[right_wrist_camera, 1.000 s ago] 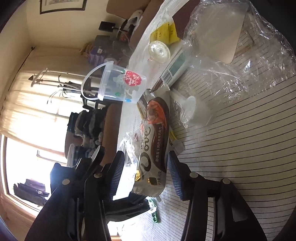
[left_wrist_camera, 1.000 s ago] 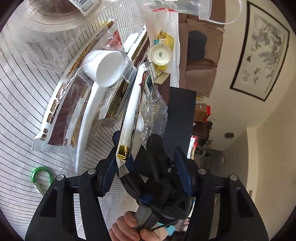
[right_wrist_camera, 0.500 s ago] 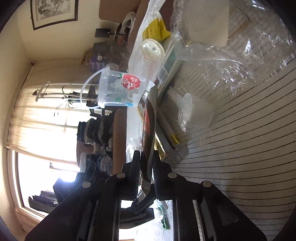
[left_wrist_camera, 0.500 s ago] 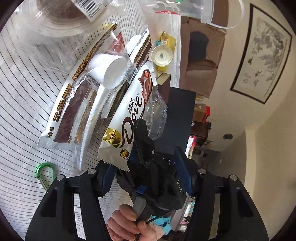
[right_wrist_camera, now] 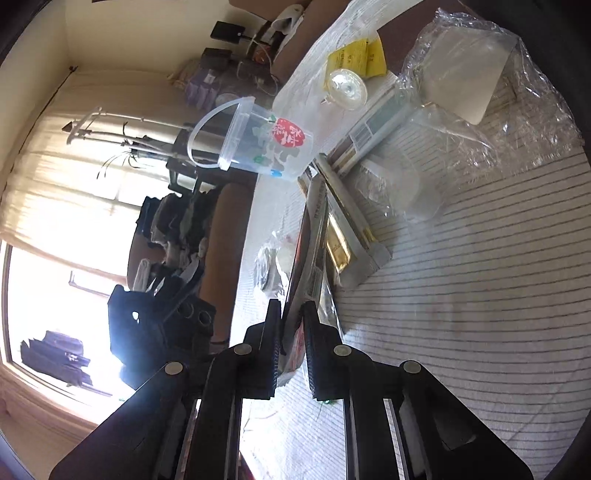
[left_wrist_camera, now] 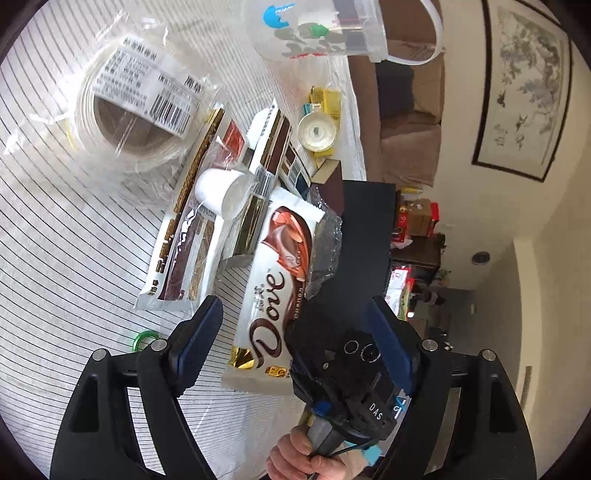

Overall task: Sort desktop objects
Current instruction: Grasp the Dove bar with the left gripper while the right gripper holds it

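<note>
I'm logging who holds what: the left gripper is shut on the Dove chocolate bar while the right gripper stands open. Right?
No, the sides are swapped. The right gripper is shut on the Dove chocolate bar, as the right wrist view shows, while the left gripper stands open.

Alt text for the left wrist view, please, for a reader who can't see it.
A Dove chocolate bar is held up by the right gripper, between the open blue-padded fingers of the left gripper, which do not touch it. Behind, on a striped tablecloth, lie snack packets, a bagged roll of tape and a clear plastic bucket.
</note>
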`<act>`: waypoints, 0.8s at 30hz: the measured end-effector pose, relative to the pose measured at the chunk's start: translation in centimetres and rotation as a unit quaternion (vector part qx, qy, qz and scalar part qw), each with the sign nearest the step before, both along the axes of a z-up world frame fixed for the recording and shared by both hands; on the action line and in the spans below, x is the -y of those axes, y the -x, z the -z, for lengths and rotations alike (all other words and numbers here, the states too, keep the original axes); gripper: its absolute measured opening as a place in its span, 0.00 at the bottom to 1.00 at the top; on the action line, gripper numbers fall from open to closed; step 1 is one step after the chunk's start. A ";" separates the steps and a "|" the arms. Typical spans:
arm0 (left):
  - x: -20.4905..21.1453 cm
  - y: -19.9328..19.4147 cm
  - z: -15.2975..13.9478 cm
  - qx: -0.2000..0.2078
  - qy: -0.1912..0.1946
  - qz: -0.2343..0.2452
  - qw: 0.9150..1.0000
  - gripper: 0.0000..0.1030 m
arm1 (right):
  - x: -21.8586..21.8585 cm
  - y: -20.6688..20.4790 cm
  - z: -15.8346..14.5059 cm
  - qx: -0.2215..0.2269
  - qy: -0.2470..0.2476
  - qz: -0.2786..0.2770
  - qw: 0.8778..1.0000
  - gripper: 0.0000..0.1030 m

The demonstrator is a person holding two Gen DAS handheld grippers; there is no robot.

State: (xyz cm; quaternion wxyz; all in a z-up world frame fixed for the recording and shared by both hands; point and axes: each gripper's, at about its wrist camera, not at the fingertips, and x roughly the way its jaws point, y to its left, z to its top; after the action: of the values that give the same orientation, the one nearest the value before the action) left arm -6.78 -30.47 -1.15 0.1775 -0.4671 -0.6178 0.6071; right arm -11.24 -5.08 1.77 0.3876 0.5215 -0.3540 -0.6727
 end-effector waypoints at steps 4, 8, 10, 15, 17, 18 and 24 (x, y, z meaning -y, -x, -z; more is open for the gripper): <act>-1.0 -0.1 0.1 -0.005 0.000 0.007 1.000 0.74 | -0.4 -0.9 0.3 0.023 0.032 0.001 0.999 0.11; -0.8 -0.4 -0.1 -0.021 -0.032 0.009 0.999 0.64 | -0.9 -1.3 -0.6 0.029 0.059 0.006 0.998 0.12; -0.6 -0.4 0.2 -0.024 -0.052 0.009 0.998 0.58 | -1.2 -1.4 -1.2 0.031 0.070 0.007 0.997 0.12; -0.5 -0.2 1.4 -0.024 -0.084 0.007 0.996 0.58 | -0.9 -1.7 -2.3 0.026 0.081 0.000 0.996 0.12; -0.5 0.0 2.1 -0.028 -0.100 0.003 0.995 0.56 | -1.1 -2.1 -2.4 0.032 0.093 -0.003 0.995 0.12; -0.6 0.2 2.1 -0.032 -0.107 0.002 0.994 0.47 | -1.1 -2.2 -2.3 0.036 0.097 -0.004 0.995 0.12; -1.8 1.2 0.5 -0.067 -0.111 0.017 0.991 0.22 | -2.3 -2.9 -2.5 0.056 0.133 -0.001 0.990 0.13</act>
State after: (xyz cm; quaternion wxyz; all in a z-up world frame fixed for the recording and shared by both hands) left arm -7.97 -28.62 -1.61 0.2798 -0.4135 -0.6598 0.5616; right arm -8.38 -2.80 4.23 0.4332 0.5027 -0.4609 -0.5892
